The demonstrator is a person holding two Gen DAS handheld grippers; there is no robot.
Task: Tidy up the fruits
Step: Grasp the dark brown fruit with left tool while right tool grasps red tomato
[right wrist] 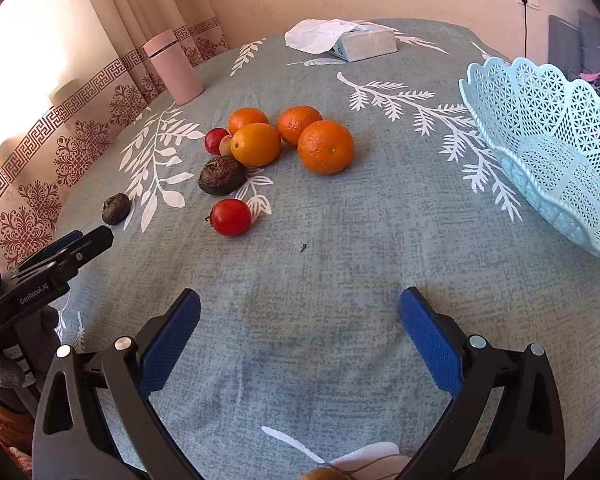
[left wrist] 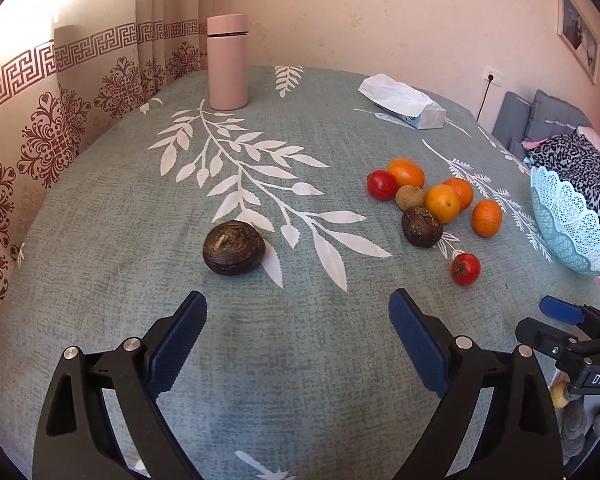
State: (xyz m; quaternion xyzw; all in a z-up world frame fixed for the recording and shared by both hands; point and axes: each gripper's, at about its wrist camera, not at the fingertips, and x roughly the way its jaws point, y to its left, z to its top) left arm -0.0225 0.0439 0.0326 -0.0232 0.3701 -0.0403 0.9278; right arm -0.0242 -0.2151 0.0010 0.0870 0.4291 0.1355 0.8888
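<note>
Desk (left wrist: 100, 280) under leaf cloth. My left tongs (left wrist: 298, 312) and right tongs (right wrist: 300, 308) apart, empty. Dark fruit (left wrist: 234, 247) ahead: probably firm, light (rolls?); take across middle.

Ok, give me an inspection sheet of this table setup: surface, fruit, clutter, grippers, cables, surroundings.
Surface: tablecloth, grey-green with white leaves.
Job's things: four oranges, two tomatoes and a dark fruit clustered; another dark fruit lies apart; basket empty.
Clutter: pink bottle, tissue pack.
Grippers: left gripper open, empty; right gripper open, empty.
Cables: a cord plugged into a wall socket.
Surroundings: curtain, wall picture, grey cushions.
</note>
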